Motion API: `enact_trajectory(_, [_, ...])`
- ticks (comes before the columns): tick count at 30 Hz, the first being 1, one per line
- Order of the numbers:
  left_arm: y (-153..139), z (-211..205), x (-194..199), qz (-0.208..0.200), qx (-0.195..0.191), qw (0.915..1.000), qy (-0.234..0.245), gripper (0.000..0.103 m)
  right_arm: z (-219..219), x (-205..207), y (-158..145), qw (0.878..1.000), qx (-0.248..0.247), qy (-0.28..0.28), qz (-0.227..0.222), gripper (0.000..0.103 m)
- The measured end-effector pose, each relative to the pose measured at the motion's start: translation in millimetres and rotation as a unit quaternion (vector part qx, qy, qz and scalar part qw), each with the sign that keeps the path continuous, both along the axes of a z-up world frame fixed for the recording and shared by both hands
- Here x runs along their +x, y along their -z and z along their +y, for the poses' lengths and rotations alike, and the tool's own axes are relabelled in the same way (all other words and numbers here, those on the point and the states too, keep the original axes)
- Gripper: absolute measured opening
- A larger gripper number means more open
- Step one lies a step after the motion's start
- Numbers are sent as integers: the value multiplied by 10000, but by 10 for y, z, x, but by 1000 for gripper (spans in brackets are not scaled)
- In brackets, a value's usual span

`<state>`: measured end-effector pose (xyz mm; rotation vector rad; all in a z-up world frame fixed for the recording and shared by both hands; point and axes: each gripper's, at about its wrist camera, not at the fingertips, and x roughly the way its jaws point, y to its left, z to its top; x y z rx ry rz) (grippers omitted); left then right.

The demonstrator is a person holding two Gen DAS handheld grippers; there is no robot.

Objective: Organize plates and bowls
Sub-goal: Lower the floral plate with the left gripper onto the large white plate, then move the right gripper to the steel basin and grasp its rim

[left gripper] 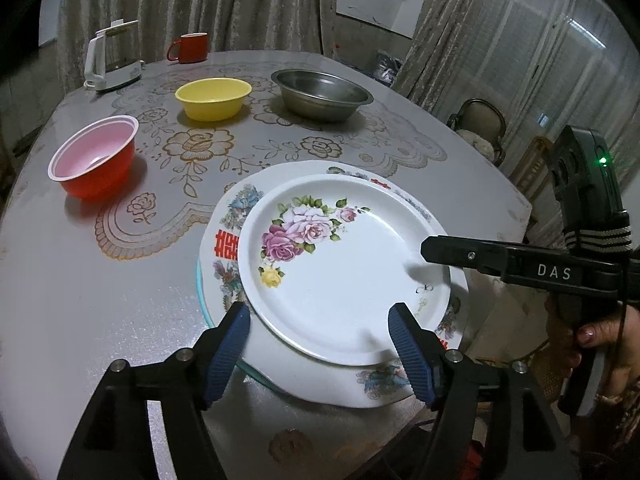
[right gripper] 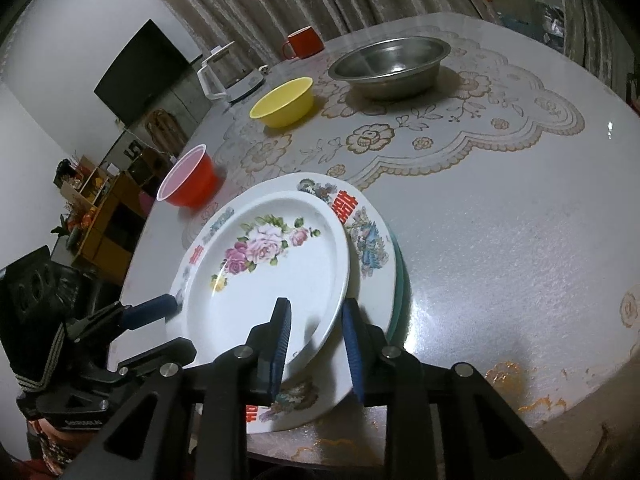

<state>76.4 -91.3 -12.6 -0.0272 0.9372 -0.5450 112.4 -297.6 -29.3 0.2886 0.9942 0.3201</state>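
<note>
Straddling the rose plate (left gripper: 352, 276), your left claw (left gripper: 320, 332) gapes open; your right claw (right gripper: 316, 344) loosely brackets its rim. Withdrawing carelessly could drag it off the stack.

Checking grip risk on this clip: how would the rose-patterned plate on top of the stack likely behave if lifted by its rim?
The rose plate looks rigid, so it should keep its shape. Its glossy surface and thin rim suggest it could slip between the jaws. It rests loosely, off-centre, on the larger patterned plate, so a push would probably slide it. It is likely breakable if dropped.
</note>
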Motion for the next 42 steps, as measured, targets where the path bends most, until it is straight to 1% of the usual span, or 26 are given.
enact_trajectory(4, [-10,-2,0,9,6,10000,-15,74,-3,-2,-21,10000,-71,-13,40,27])
enact_trajectory(5, [-14,-4,-1,4,11,10000,-15,76,3,-12,-33,9999,-115,-24,46,28])
enact_trajectory(11, [-26,16,19,61,-17,10000,-73,76,54,-61,-63,9993,-304,-193,45,31])
enact_trajectory(16, [-67,63,60,139,-131,9997,-168,78,-3,-27,-91,9998,-177,-102,7,31])
enact_trajectory(18, [-97,78,83,125,-161,9995,-224,88,-19,-15,-113,9999,-129,-92,-40,31])
enact_trajectory(19, [-119,91,100,111,-176,9994,-276,89,-37,-3,-133,9999,-87,-71,-83,31])
enact_trajectory(22, [-162,103,151,106,-211,9992,-323,89,-84,22,-183,9998,0,-20,-183,33])
enact_trajectory(26, [-198,89,225,115,-163,9991,-372,89,-217,96,-228,9994,-5,228,-267,34])
enact_trajectory(28, [-214,72,278,119,-134,9990,-406,89,-295,143,-247,9989,26,351,-319,36])
enact_trajectory(29, [-219,67,302,121,-134,9989,-427,89,-327,168,-252,9986,22,402,-336,40])
enact_trajectory(30, [-225,61,333,131,-135,9988,-454,91,-361,202,-256,9984,-1,458,-344,41])
enact_trajectory(33, [-252,33,439,158,-180,9985,-490,92,-454,347,-259,9976,-132,552,-399,43])
enact_trajectory(35, [-281,6,535,158,-174,9984,-522,93,-517,480,-255,9972,-156,575,-458,44])
enact_trajectory(38, [-301,-20,677,207,-161,9981,-564,93,-596,662,-242,9966,-174,676,-437,50])
enact_trajectory(40, [-308,-26,755,255,-160,9978,-596,93,-675,825,-243,9958,-111,786,-451,51])
enact_trajectory(41, [-313,-26,809,272,-178,9976,-604,93,-705,883,-243,9954,-96,844,-436,54])
enact_trajectory(42, [-315,-29,834,280,-177,9975,-617,94,-735,947,-242,9952,-58,879,-434,60])
